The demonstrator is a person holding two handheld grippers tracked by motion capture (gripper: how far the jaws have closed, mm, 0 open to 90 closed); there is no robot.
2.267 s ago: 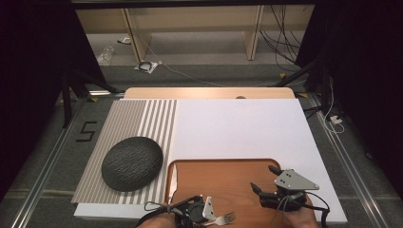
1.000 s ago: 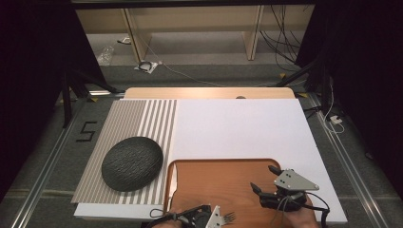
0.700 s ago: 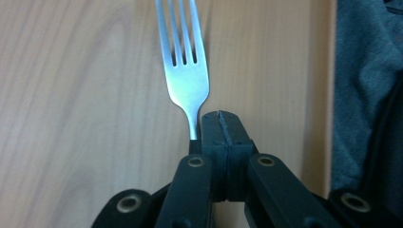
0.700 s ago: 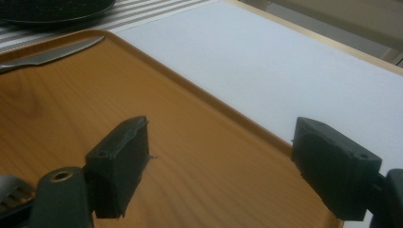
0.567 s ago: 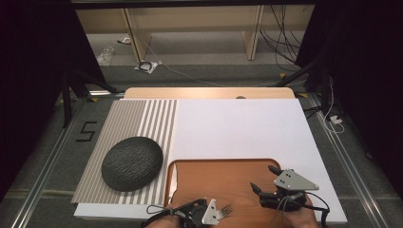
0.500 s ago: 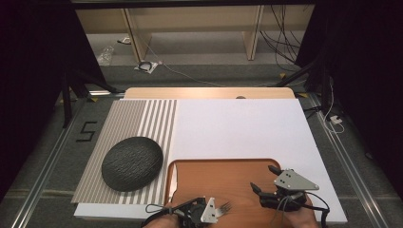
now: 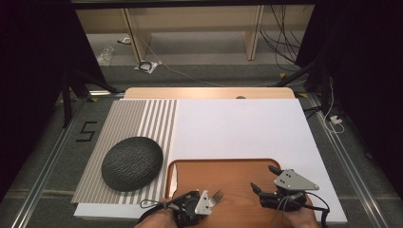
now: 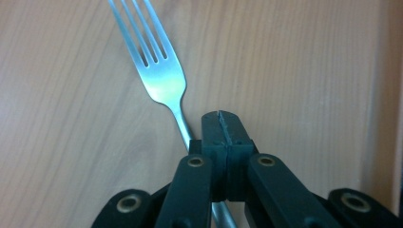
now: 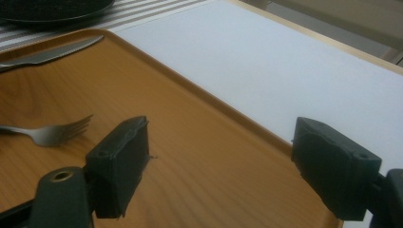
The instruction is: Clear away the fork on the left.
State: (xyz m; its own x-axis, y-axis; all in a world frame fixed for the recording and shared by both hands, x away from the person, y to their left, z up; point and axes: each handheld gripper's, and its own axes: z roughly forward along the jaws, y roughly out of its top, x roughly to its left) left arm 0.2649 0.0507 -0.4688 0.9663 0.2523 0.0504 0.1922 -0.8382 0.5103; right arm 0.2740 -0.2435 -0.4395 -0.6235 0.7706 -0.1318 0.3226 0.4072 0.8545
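We've got the left gripper clamped tight on the fork over the wooden tray. The right gripper hangs wide open, empty, with a knife and dark plate nearby.

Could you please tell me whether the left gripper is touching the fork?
Touching. In the left gripper view, the left gripper has its jaws closed on the fork handle above the wooden tray.

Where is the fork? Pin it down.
In the high view the fork lies over the wooden tray's near left part, its handle in the shut left gripper.
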